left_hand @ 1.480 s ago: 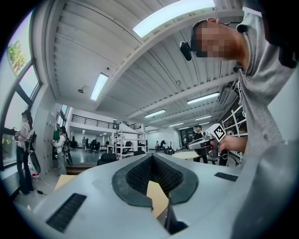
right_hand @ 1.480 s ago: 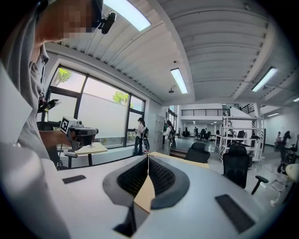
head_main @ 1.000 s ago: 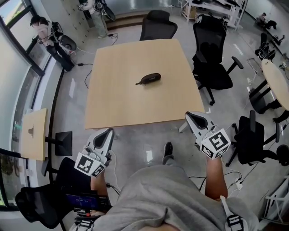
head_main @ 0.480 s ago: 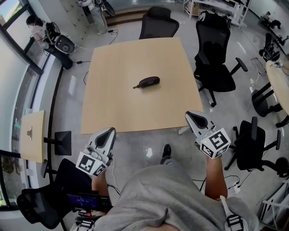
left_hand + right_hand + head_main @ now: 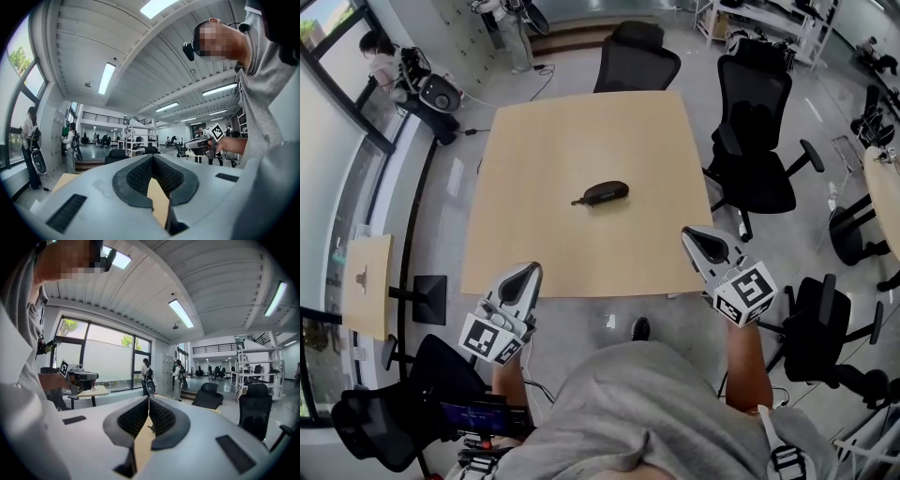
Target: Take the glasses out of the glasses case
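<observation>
A dark, closed glasses case (image 5: pixel 600 194) lies near the middle of the light wooden table (image 5: pixel 534 244), a small strap sticking out at its left end. My left gripper (image 5: pixel 528 272) is shut and empty at the table's near left edge. My right gripper (image 5: pixel 692 237) is shut and empty too, over the near right corner. Both are well short of the case. In the right gripper view a thin strip of the table (image 5: pixel 143 441) shows under the meeting jaws; the case is a tiny speck there. In the left gripper view only the table (image 5: pixel 157 199) shows past the closed jaws.
Black office chairs stand at the far side (image 5: pixel 637 58) and right side (image 5: pixel 757 136) of the table, another at the near right (image 5: pixel 825 323). A small side table (image 5: pixel 364 284) stands left. People (image 5: pixel 384 58) stand by the window far left.
The person has stepped toward the table: both grippers now reach its near edge, where a second ago they hung over the floor. The jaws stayed shut and the case has not moved.
</observation>
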`<action>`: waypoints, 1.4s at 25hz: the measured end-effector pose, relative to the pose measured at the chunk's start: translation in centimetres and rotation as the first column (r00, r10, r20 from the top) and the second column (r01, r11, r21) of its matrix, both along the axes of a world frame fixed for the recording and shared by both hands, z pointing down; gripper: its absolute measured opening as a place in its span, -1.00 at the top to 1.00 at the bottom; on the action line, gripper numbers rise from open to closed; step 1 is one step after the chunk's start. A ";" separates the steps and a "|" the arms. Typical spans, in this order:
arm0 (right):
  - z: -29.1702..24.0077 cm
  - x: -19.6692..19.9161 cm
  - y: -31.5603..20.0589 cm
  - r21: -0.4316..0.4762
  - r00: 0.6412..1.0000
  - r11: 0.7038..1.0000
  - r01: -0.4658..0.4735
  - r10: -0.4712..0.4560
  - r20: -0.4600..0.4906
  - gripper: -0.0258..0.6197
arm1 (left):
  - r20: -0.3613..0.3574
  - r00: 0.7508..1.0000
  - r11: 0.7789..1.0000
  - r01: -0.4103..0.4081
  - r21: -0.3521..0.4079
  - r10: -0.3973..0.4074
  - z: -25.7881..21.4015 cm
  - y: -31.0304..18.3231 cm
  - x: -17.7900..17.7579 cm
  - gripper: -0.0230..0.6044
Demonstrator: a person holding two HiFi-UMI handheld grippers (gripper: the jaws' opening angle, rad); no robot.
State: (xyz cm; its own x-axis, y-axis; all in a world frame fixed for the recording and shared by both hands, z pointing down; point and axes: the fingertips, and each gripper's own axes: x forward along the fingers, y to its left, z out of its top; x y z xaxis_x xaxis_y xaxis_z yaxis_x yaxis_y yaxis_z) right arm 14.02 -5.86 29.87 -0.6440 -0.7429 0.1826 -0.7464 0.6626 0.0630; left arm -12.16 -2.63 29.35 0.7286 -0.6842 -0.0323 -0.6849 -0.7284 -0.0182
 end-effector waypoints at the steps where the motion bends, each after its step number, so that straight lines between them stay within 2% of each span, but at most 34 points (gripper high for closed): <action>1: 0.1 0.4 -0.5 -0.004 1.000 1.000 0.007 -0.007 -0.002 0.90 | -0.003 1.000 1.000 0.002 0.002 -0.002 -0.1 -0.5 0.7 0.91; 9: 0.2 3.2 -3.2 -0.009 0.999 0.999 0.043 -0.043 0.004 0.90 | 0.010 1.000 1.000 -0.020 0.021 0.020 -0.6 -2.9 5.9 0.91; 14: 0.3 3.9 -3.9 -0.011 0.998 0.998 0.054 -0.054 0.016 0.90 | 0.017 1.000 1.000 -0.011 0.025 0.011 -1.0 -4.1 6.6 0.91; 22: 0.3 5.7 -4.5 -0.003 1.000 1.000 0.022 -0.022 0.021 0.90 | 0.022 0.996 0.996 -0.082 0.029 0.082 -0.5 -6.4 9.7 0.91; 29: 0.6 9.4 -4.2 -0.013 1.000 1.000 0.009 -0.009 0.029 0.90 | 0.015 0.992 0.992 -0.122 0.039 0.121 -0.5 -8.0 14.0 0.91; 32: 0.5 9.9 -5.0 0.010 0.999 1.000 -0.006 0.006 0.041 0.90 | 0.027 0.990 0.989 -0.140 0.050 0.139 -0.2 -9.5 14.4 0.91; 35: 1.2 9.0 -5.0 -0.014 0.999 1.000 0.018 -0.017 0.040 0.90 | 0.022 0.993 0.992 -0.120 0.028 0.120 0.4 -9.2 13.7 0.91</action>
